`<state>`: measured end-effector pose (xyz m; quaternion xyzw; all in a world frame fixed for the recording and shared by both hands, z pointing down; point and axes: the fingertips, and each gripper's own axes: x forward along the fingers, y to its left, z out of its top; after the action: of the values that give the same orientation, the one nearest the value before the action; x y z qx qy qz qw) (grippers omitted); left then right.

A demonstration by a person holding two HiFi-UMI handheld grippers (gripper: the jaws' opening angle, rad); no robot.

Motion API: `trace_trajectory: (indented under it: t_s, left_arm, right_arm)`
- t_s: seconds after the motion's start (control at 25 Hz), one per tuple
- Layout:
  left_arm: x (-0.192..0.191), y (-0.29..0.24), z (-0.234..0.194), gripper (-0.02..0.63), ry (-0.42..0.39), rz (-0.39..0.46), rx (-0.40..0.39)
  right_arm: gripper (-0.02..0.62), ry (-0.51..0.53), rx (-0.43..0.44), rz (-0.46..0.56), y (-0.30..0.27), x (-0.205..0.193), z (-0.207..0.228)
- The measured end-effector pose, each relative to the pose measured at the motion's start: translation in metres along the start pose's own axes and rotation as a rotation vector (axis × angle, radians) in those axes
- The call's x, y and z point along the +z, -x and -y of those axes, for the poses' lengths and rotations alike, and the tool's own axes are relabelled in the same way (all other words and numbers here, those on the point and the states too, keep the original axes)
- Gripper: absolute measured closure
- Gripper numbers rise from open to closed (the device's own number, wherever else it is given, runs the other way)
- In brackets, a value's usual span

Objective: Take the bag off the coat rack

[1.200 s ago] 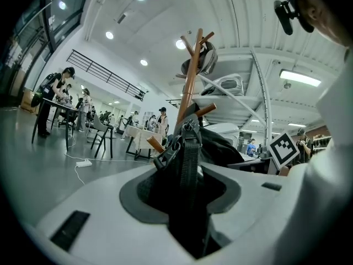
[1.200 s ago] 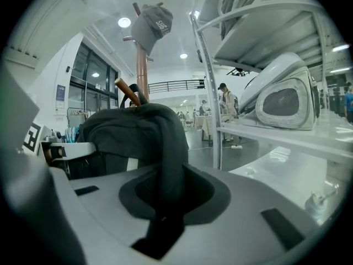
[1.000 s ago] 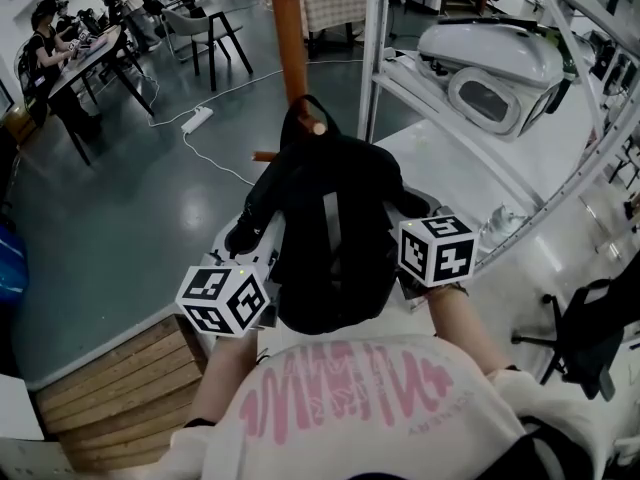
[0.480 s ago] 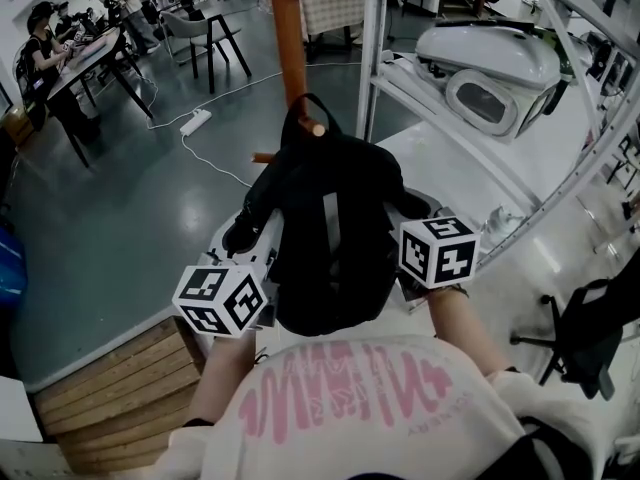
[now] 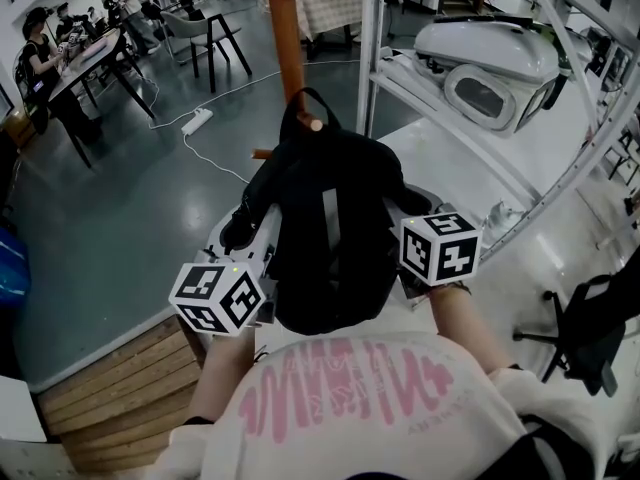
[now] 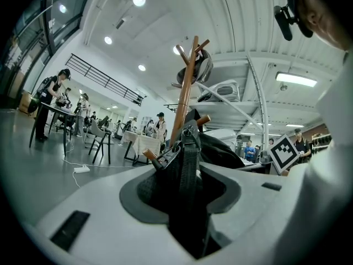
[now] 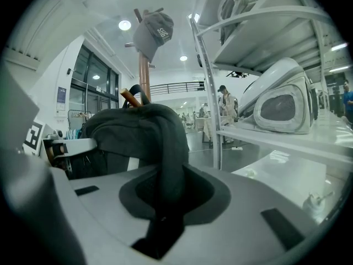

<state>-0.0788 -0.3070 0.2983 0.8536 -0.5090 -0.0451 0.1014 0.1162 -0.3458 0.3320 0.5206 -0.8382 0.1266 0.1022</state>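
Note:
A black backpack (image 5: 330, 238) hangs on the wooden coat rack (image 5: 285, 38), its top loop hooked over a peg (image 5: 314, 125). My left gripper (image 5: 245, 236) holds the bag's left side; in the left gripper view (image 6: 187, 203) its jaws are shut on a black webbing strap (image 6: 189, 175), with the rack's pole (image 6: 185, 93) straight ahead. My right gripper (image 5: 412, 208) holds the right side; in the right gripper view (image 7: 165, 203) its jaws pinch a padded black shoulder strap (image 7: 165, 142). The fingertips are hidden by the bag in the head view.
A white shelf frame (image 5: 372, 48) with a white domed case (image 5: 490, 68) stands close on the right. A grey cap (image 7: 151, 32) tops the rack. A wooden platform (image 5: 120, 388) lies at lower left, a power strip (image 5: 197, 120) on the floor, a black chair (image 5: 590, 338) at right.
The bag and both grippers have edged slightly up and toward the pole. Both grips look the same.

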Motion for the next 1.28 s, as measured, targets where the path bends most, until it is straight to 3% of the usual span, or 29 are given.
trace_trajectory:
  t_s: [1.28]
  left_arm:
    - [0.006, 0.015, 0.025, 0.483, -0.011, 0.01, -0.025]
  right_arm:
    - [0.523, -0.004, 0.002, 0.004, 0.03, -0.001, -0.003]
